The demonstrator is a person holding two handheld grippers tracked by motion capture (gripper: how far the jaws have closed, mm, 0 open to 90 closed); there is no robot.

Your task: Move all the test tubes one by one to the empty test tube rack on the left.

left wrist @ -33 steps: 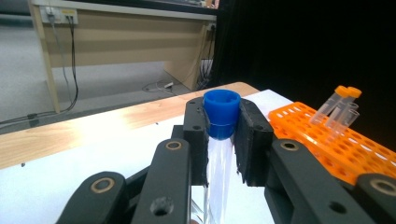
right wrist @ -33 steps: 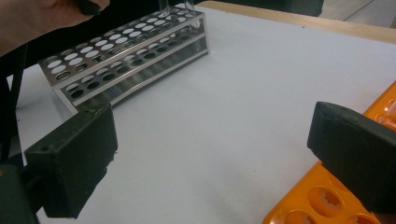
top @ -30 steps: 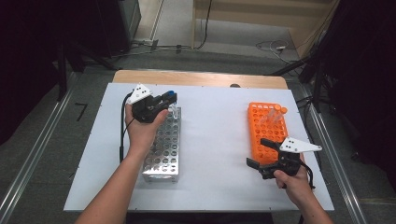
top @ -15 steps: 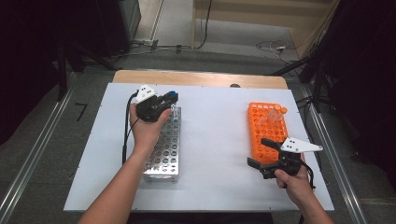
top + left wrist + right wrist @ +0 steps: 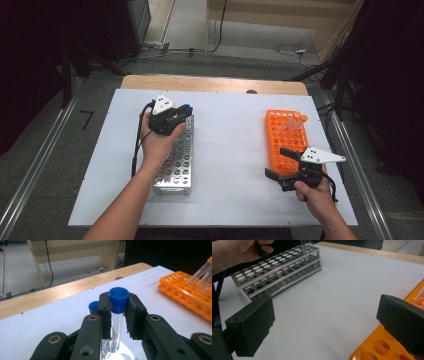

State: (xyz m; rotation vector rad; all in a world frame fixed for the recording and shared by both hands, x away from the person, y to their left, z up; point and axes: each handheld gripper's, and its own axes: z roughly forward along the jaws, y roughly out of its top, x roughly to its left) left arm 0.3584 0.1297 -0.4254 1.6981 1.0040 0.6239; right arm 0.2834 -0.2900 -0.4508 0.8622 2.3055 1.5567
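Clear blue-capped tube, perforated metal rack

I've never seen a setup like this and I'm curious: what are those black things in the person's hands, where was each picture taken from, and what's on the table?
There is no machine here: a person holds a hand-operated grasping tool in each hand, each carrying its own small camera. The high view looks down on the white table from above the person. The other two pictures look along each tool's black jaws.

On the table stand a metal rack at the left and an orange rack at the right, which holds a few clear tubes.

The left tool is shut on a clear tube with a blue cap, whose bottom end sits in a hole of the metal rack. A second blue cap shows just behind. The right tool is open, holding nothing, beside the orange rack.
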